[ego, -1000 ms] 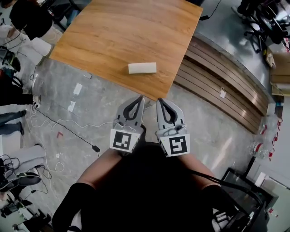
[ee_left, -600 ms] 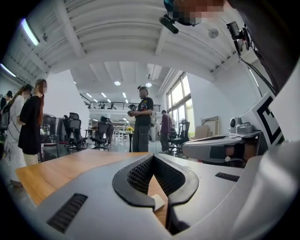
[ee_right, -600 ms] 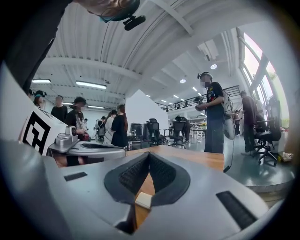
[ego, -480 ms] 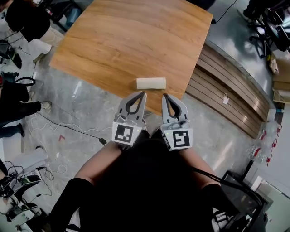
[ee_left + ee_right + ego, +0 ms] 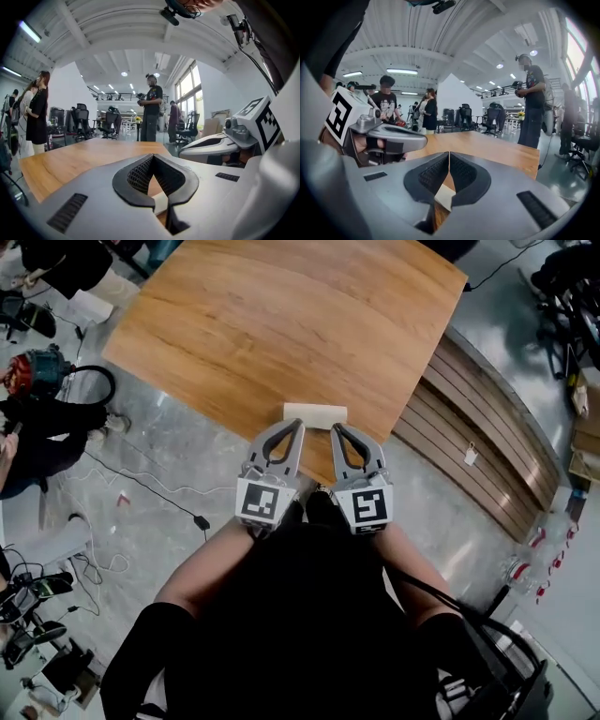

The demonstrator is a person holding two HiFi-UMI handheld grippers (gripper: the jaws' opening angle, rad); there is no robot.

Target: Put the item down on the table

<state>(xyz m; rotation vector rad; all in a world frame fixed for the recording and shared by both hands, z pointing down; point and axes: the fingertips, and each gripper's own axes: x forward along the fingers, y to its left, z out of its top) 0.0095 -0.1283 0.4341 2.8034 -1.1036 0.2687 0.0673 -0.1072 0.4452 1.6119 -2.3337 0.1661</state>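
A small white block (image 5: 315, 415) lies flat on the wooden table (image 5: 281, 324), close to its near edge. Both grippers are held side by side just short of that edge, pointing at the block. My left gripper (image 5: 299, 424) is shut with nothing between its jaws, its tip right by the block's left part. My right gripper (image 5: 335, 427) is also shut and empty, its tip by the block's right end. Through each jaw loop a piece of the block shows, as in the left gripper view (image 5: 161, 201) and the right gripper view (image 5: 445, 196). Whether either tip touches it cannot be told.
Curved wooden steps (image 5: 487, 437) run along the table's right side. Cables (image 5: 159, 498) and bags lie on the floor to the left, where people stand (image 5: 37, 427). A person with a headset (image 5: 151, 112) stands beyond the table's far end, with office chairs (image 5: 79, 123) behind.
Both grippers have moved forward and a little down, from over the floor to the table's near edge. The white block now lies right at their tips. Jaws stayed shut.
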